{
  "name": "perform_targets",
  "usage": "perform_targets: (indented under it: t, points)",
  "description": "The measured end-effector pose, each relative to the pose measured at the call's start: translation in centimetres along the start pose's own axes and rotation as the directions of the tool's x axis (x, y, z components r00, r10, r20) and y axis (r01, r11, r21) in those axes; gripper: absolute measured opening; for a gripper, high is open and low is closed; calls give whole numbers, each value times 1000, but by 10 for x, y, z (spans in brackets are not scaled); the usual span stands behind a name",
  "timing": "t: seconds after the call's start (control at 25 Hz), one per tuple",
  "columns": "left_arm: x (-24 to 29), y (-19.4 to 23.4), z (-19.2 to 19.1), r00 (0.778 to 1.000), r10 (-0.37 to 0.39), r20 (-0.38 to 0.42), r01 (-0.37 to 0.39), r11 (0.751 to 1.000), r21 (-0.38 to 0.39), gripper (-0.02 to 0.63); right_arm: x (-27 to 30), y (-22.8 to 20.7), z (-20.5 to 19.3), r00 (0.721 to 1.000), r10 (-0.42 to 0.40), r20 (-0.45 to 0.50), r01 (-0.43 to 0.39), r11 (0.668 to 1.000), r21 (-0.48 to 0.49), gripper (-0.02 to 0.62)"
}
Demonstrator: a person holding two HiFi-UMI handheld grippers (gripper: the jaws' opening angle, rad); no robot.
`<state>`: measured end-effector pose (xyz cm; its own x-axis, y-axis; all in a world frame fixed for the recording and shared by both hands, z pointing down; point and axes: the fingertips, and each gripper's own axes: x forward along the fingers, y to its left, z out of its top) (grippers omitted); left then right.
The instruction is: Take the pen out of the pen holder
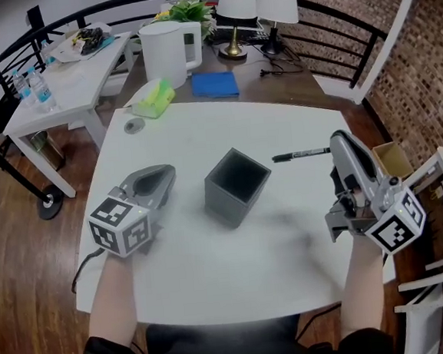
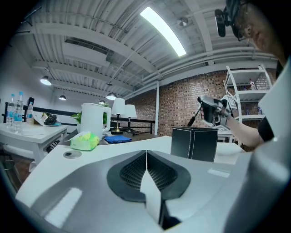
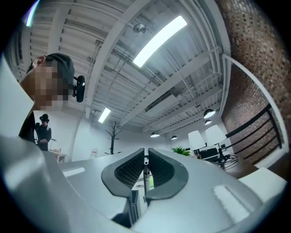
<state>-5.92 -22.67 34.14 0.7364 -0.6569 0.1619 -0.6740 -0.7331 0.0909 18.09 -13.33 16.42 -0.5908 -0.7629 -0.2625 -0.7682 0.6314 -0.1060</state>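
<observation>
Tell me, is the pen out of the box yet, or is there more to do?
Nearly finished. Done: the pen is out of the pen holder, and nothing sticks out of it. In hand: the right gripper is shut on the pen, holding it in the air beside the holder. The left gripper lies shut and empty on the table. Left: probably just putting the pen down.

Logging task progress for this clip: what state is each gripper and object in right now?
right gripper: shut on the pen.
pen: out of the pen holder, held up off the table.
pen holder: upright on the table, no pen showing inside.
left gripper: shut, nothing between its jaws.
kettle: lid down.
</observation>
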Motion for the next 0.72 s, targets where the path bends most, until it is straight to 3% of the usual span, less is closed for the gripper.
perform_targets:
  t: [0.16,0.36,0.56,0.72]
  points:
    - [0,0,0,1000,3,1,-3,1000,0,5,-8,-30,-17,994,-106,-24,105,993,-51,43]
    - [0,-1,-1,1000,2,-1,-2,1000,-2,5,-9,-75,-83,952,-279,-126,267,958,-104,43]
    - [1,-2,-2,1000,-7,-5,7,1000,-1,6,-14,-75,-114,920,-318,-229,274,940,-204,43]
    - [2,-1,-1,1000,-10,-14,10,1000,-1,5,-25,-71,-132,893,-318,-319,269,945,-188,43]
